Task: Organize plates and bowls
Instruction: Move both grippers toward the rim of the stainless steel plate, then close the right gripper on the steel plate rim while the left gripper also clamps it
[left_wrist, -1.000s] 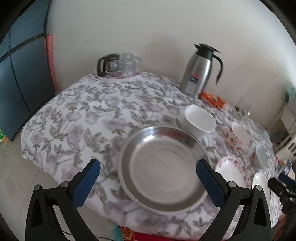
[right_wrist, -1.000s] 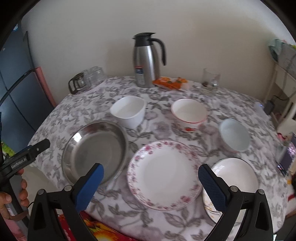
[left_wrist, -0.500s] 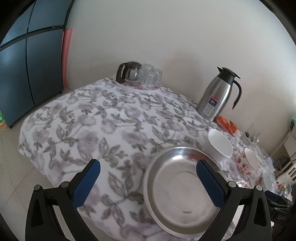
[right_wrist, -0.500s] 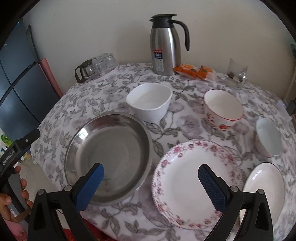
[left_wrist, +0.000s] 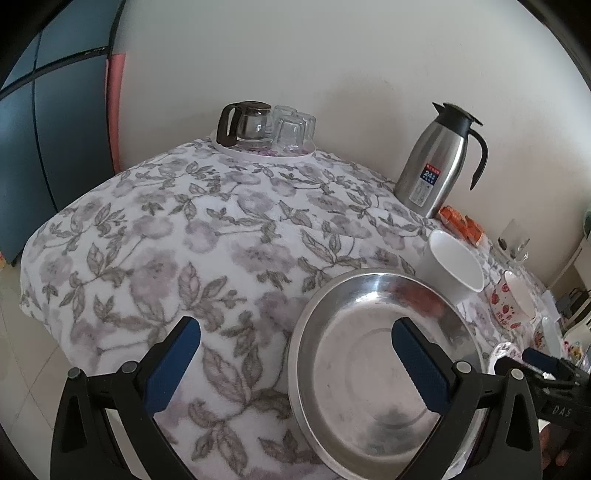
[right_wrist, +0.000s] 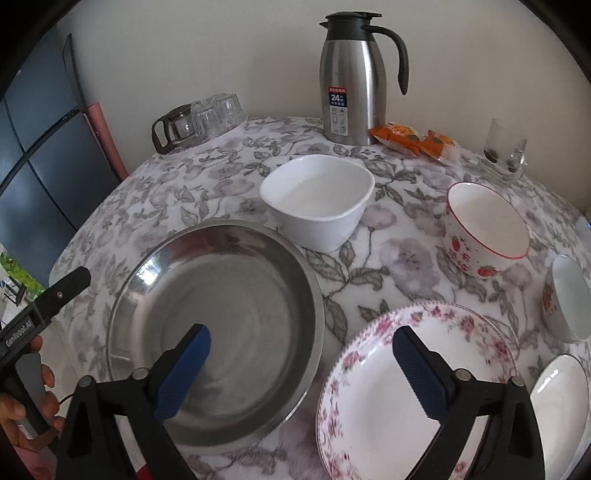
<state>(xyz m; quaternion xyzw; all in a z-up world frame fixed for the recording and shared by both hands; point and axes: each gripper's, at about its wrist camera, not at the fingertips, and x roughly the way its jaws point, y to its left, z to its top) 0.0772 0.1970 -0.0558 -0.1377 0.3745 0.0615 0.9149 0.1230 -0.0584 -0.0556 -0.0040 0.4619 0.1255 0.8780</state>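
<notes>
From my feeds, the tabletop (right_wrist: 229, 177) under its floral cloth fills most of both views. The steel basin (right_wrist: 218, 321) sits at its near-left edge, with the white square bowl (right_wrist: 317, 206) just behind it (nearly touching the rim). To the basin's right lies the pink-flowered plate (right_wrist: 376, 373), and beyond that the strawberry bowl (right_wrist: 484, 232), a smaller bowl (right_wrist: 565, 299) and a plain white plate (right_wrist: 557, 395) at the far right. The steel thermos (right_wrist: 351, 81) stands at the back. My left hand-held gripper (left_wrist: 295, 365) hangs wide open, one finger over the cloth and the other over the basin; my right hand-held gripper (right_wrist: 301, 369) is spread wide too, holding nothing, straddling basin and flowered plate.
</notes>
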